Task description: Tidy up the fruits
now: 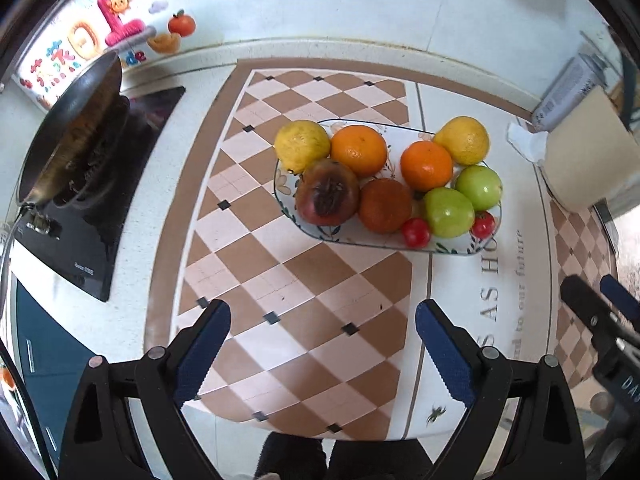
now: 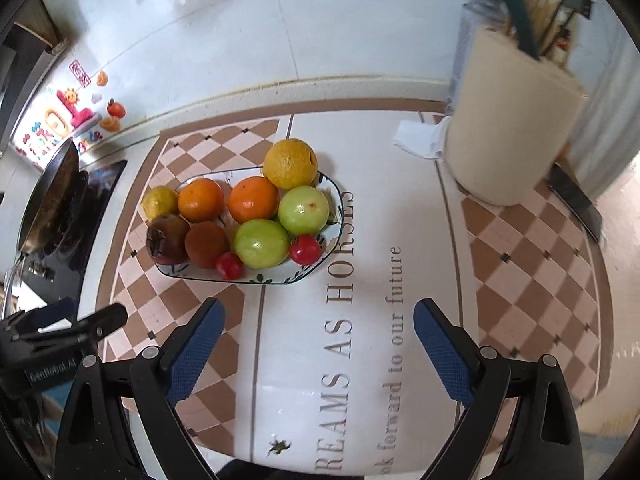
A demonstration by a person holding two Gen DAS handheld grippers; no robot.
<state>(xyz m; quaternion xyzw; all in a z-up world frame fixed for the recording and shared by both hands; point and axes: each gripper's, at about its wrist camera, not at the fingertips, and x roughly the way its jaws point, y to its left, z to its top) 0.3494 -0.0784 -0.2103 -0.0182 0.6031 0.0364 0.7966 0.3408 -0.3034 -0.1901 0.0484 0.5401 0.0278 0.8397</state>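
Left claw (image 1: 323,354): jaws wide apart, nothing between them, held above the checkered mat (image 1: 288,280) on the table (image 1: 192,64). Right claw (image 2: 319,350): jaws likewise wide, nothing held, over the lettered part of the mat.

The plate (image 1: 460,249) lies ahead of both claws, well clear of the fingertips. On it: two yellow fruits (image 1: 302,145), two oranges (image 1: 359,150), two green apples (image 1: 449,212), two small tomatoes (image 1: 416,232), one brown fruit (image 1: 385,205) and one dark, blemished fruit (image 1: 327,193), all touching or just beside one another.

Ahead and left of the left claw, a pan (image 1: 64,132) sits on a black stove (image 1: 92,248). Ahead and right of the right claw stands a cream container (image 2: 516,132).
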